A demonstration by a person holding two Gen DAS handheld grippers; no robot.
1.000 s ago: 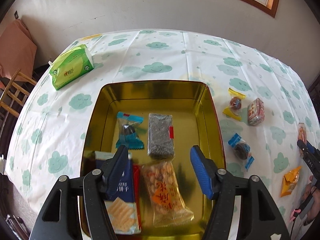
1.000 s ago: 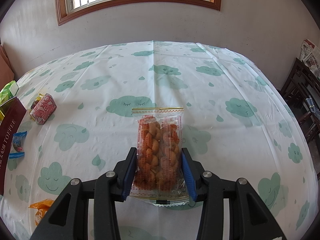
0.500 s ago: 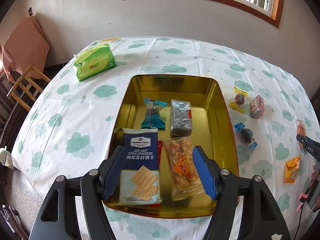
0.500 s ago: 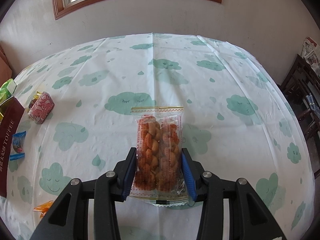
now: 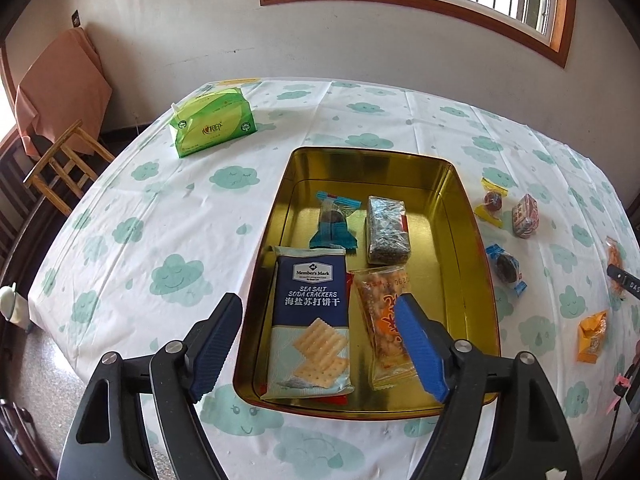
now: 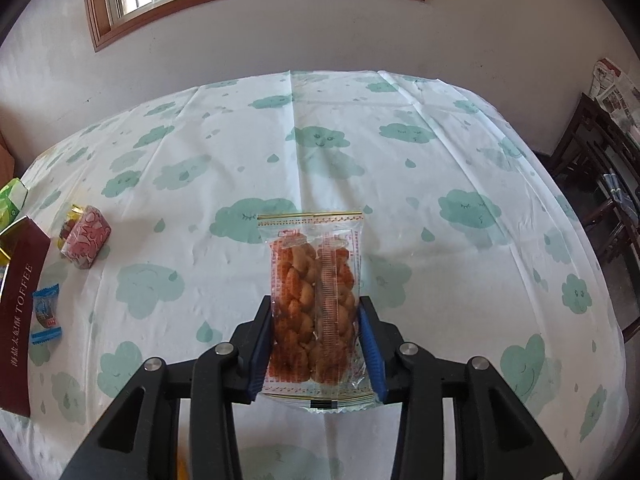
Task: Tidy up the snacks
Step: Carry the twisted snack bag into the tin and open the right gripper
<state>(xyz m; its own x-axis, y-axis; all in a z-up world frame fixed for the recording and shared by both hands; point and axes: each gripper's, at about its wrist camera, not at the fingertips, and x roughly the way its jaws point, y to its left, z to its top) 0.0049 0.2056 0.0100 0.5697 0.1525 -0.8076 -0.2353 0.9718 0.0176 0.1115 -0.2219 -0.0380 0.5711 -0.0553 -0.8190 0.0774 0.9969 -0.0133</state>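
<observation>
My left gripper (image 5: 318, 304) hovers over the near end of the gold tin (image 5: 476, 280), its jaws opening, with nothing pressed between them. Below it in the tin lie a blue soda cracker pack (image 5: 312, 276), an orange peanut pack (image 5: 380, 300), a dark bar (image 5: 388, 234) and a blue-wrapped candy (image 5: 332, 220). My right gripper (image 6: 316, 306) is closing on a clear pack of orange twist snacks (image 6: 314, 264), and both pads press its sides.
On the cloud-print cloth right of the tin lie a yellow candy (image 5: 492, 202), a pink pack (image 5: 525, 216), a blue candy (image 5: 506, 268) and an orange pack (image 5: 592, 336). A green tissue pack (image 5: 214, 126) sits at the far left. A wooden chair (image 5: 60, 160) stands beyond the table's left edge.
The left gripper has drawn back from the tin and spread its jaws wider, leaving the cracker pack lying flat inside. The right gripper squeezed the twist snack pack slightly narrower.
</observation>
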